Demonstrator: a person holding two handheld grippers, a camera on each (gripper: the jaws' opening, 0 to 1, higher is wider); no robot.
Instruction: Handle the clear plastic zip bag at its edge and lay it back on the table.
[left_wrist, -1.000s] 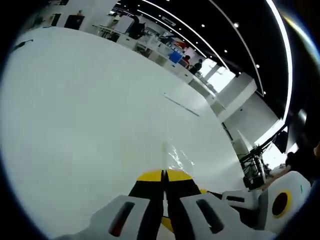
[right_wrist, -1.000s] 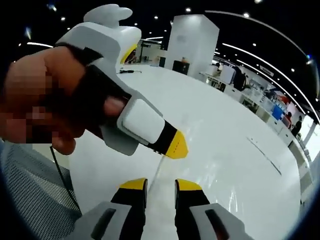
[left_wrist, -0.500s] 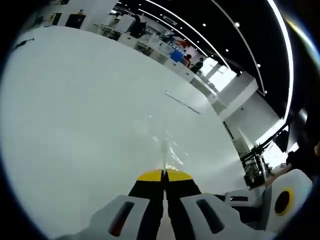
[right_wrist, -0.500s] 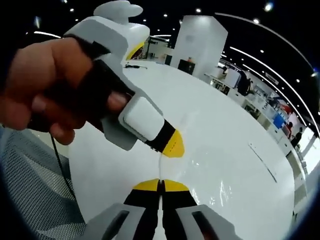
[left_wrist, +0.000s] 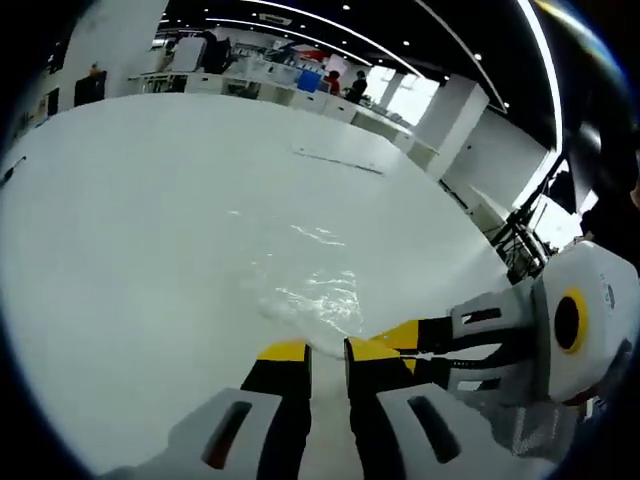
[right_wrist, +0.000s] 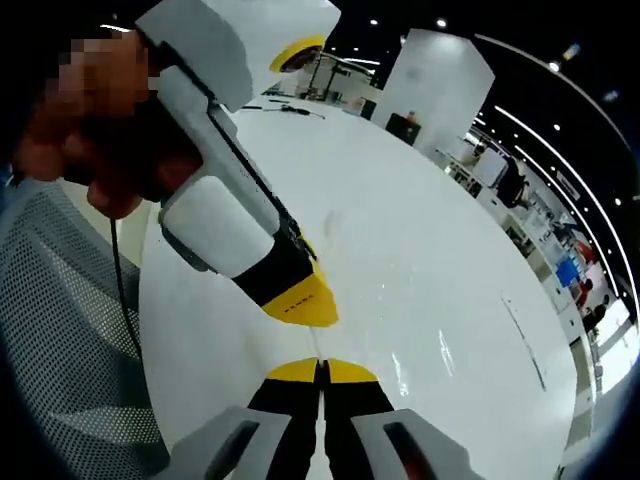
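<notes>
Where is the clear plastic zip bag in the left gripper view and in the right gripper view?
Left gripper view: the clear plastic zip bag lies crinkled on the table, lower centre, just beyond the jaws.
Right gripper view: bag centre-right, glinting, its edge at the jaw tips.
Shared landmark: the thin dark strip beyond the bag.

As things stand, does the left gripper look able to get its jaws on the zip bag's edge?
Probably yes. The left gripper has its jaws apart, with the bag lying crinkled on the table right at its tips and nothing between; the right gripper sits beside it.
</notes>
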